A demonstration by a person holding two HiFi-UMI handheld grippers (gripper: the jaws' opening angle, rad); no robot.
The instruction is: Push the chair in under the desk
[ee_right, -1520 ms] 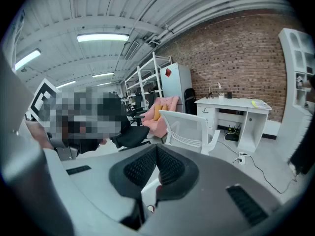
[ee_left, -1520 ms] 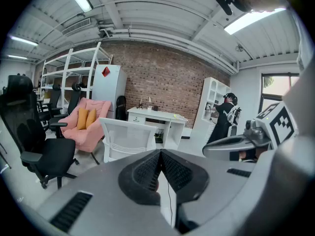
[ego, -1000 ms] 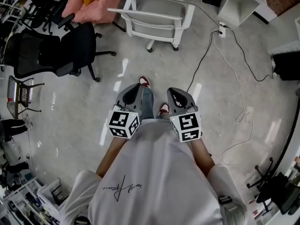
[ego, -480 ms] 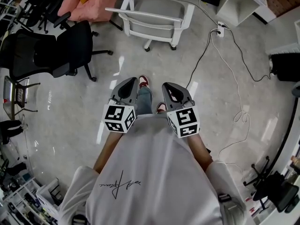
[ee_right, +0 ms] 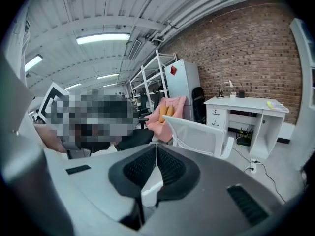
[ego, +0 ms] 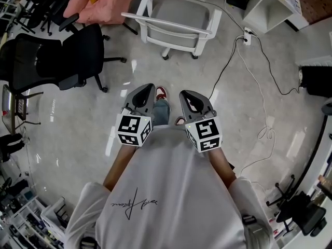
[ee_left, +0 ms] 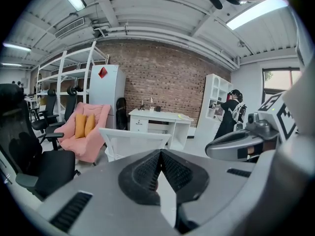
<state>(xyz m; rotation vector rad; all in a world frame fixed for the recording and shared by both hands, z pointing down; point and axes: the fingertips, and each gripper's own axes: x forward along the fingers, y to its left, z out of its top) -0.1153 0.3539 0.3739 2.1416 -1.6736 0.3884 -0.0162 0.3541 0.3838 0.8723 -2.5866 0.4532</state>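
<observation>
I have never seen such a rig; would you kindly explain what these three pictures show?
There is no robot: a person holds one hand-held tool in each hand. The head view looks down from the person's head at the left gripper and right gripper. The other two views come from cameras on those grippers, looking along their jaws, which are shut and empty. Ahead on the grey floor stand a white swivel chair and a white desk; a black office chair stands nearby.
</observation>
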